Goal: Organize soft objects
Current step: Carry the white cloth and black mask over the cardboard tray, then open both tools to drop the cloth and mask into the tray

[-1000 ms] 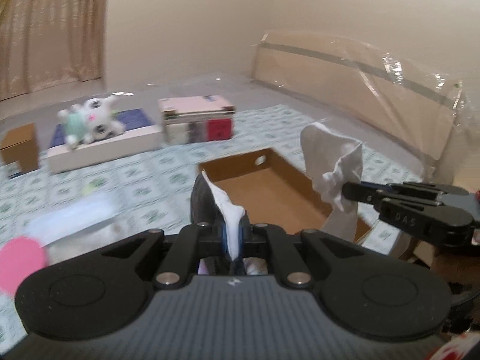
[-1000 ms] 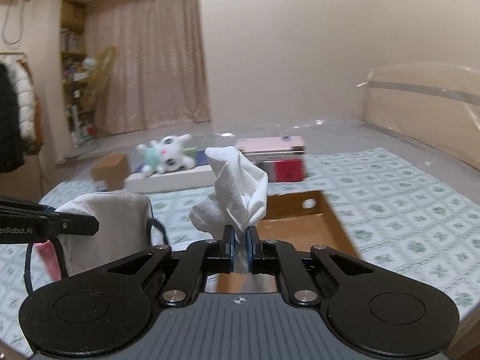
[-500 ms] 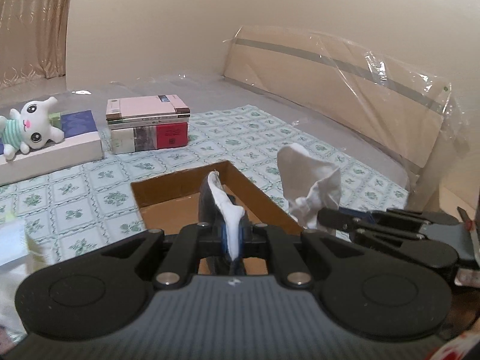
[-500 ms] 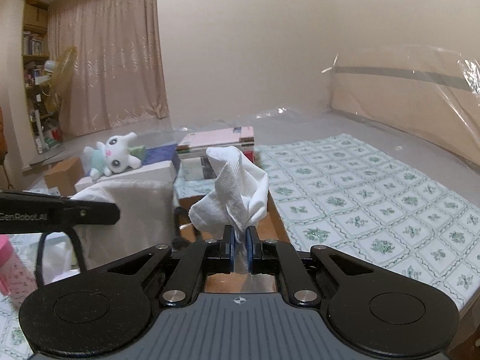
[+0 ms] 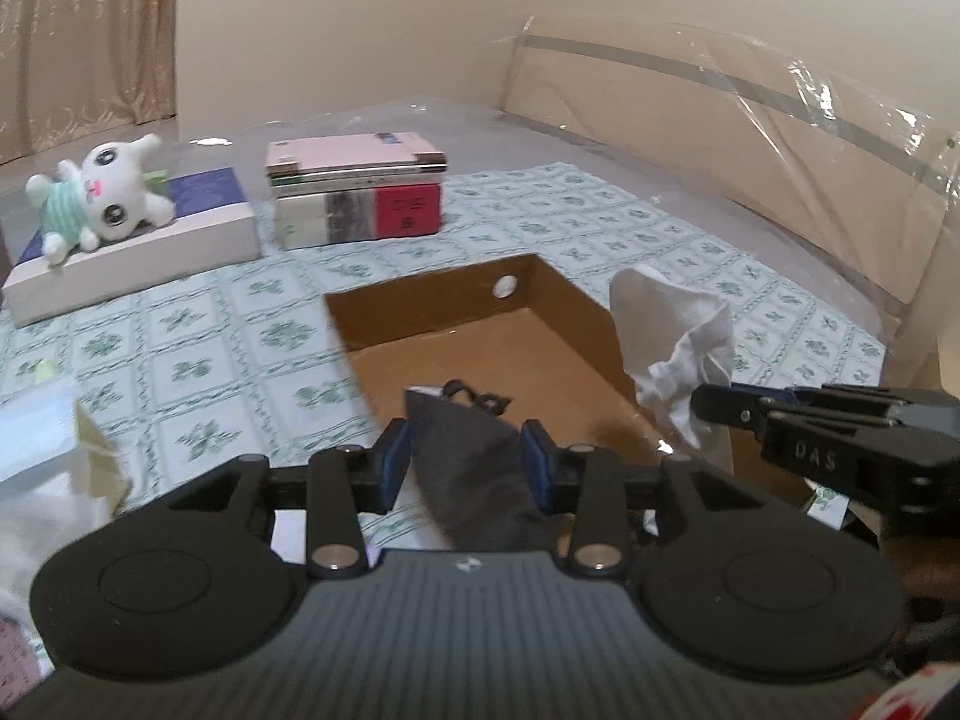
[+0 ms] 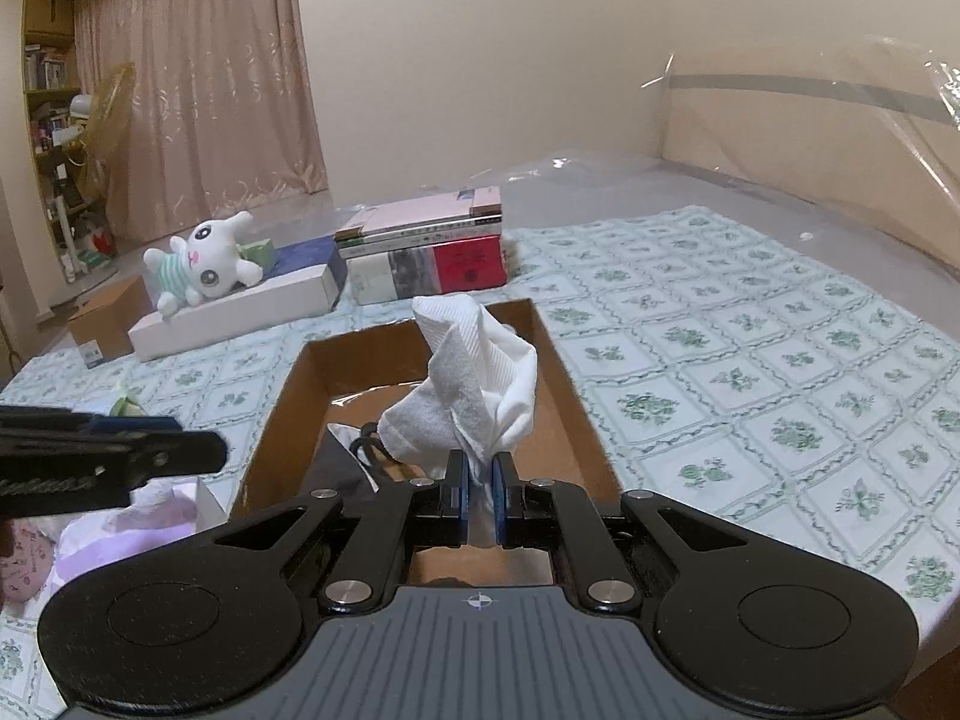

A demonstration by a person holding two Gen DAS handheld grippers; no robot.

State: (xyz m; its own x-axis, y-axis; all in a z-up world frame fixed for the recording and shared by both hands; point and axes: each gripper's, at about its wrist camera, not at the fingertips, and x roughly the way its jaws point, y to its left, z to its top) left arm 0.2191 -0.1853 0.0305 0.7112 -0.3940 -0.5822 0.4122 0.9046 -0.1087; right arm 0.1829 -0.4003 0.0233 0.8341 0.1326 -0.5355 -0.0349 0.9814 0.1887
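Left wrist view: the left gripper point(image 5: 467, 467) was seen spread wide, a dark grey cloth point(image 5: 474, 480) lying loose between its fingers at the cardboard box's point(image 5: 474, 300) near edge. A white sock point(image 6: 474, 384) was pinched by the right gripper point(image 6: 478, 495) above the box interior.

The letters "DAS" are seen embossed on the black side of the right claw point(image 5: 714, 405), in the left wrist view. Lettering on the left claw point(image 6: 198, 450) is blurred and cannot be read. Marks on the red book spine point(image 5: 408, 211) are too small to be made out.
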